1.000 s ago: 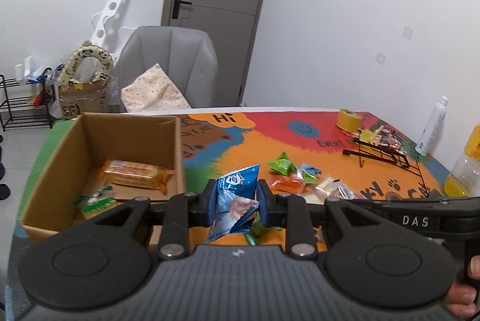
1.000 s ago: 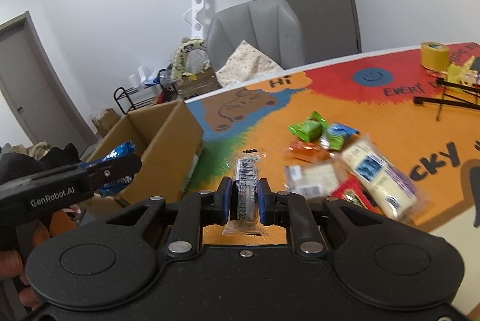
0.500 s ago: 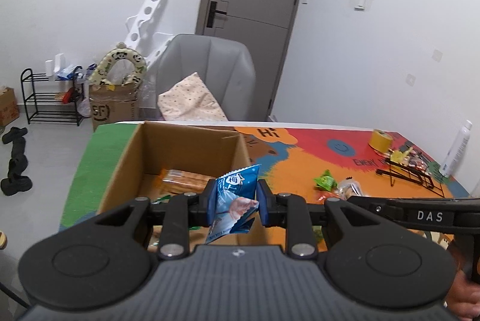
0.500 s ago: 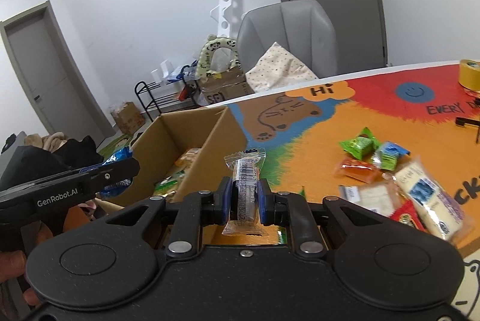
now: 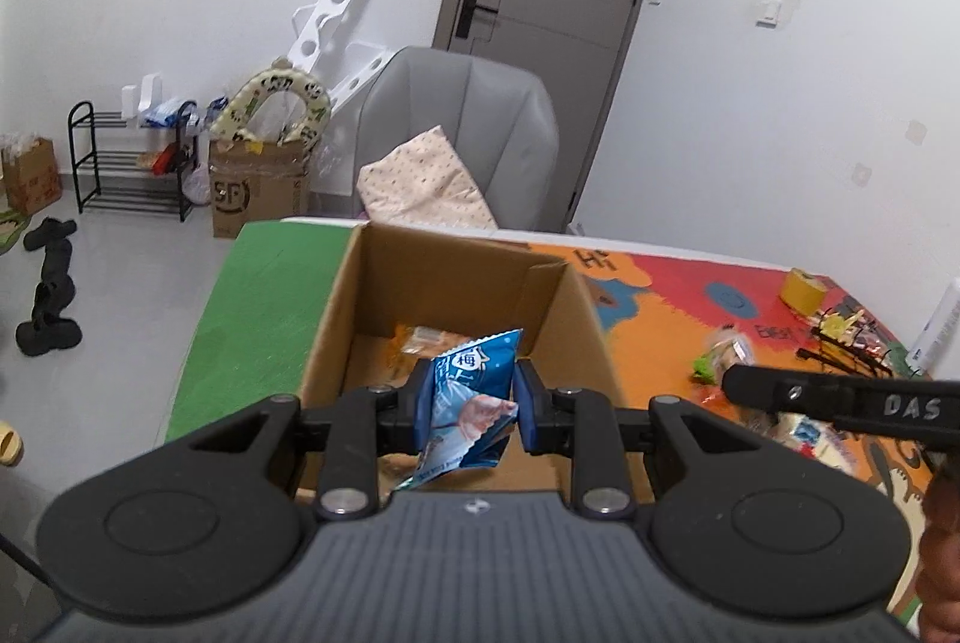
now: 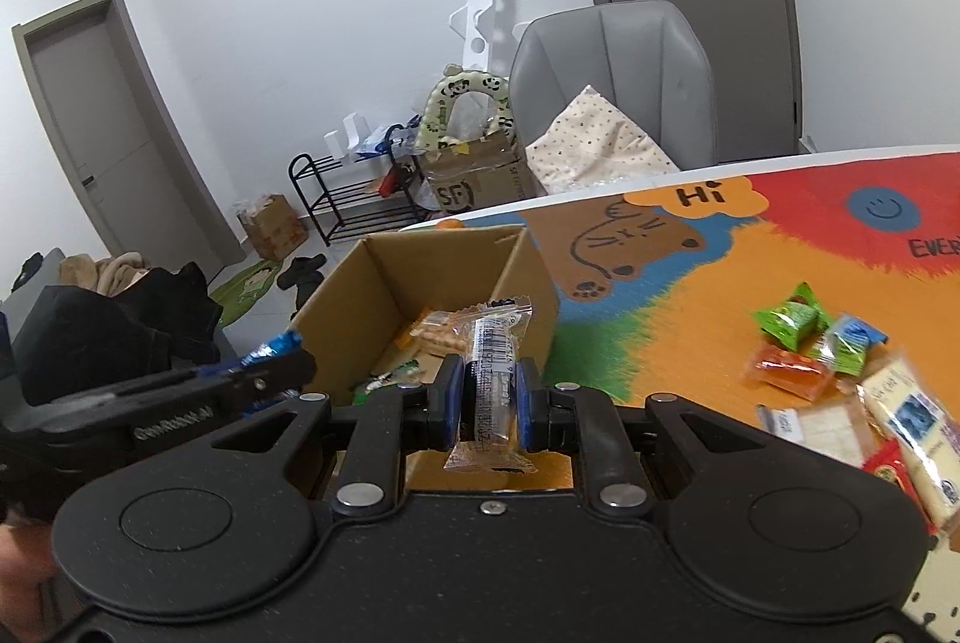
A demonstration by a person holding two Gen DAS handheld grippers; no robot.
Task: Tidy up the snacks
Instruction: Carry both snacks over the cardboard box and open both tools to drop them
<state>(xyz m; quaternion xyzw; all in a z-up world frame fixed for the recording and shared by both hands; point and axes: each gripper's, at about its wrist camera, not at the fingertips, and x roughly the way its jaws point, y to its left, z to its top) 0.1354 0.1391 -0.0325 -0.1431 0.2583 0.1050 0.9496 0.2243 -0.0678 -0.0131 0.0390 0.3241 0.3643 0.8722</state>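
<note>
Colourful cartoon table mat (image 6: 690, 295), one grey chair (image 5: 462, 126), one cardboard box (image 5: 336, 307), blue packet (image 5: 474, 403) pinched by left gripper (image 5: 471, 406), clear-wrapped bar (image 6: 489, 379) pinched by right gripper (image 6: 489, 406).

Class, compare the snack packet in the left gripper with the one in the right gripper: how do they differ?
The blue packet is opaque and printed; the clear packet is see-through with a barcode. The blue packet is wide and tilted; the clear packet is narrow and upright. Both are clamped between jaws near the cardboard box.
</note>
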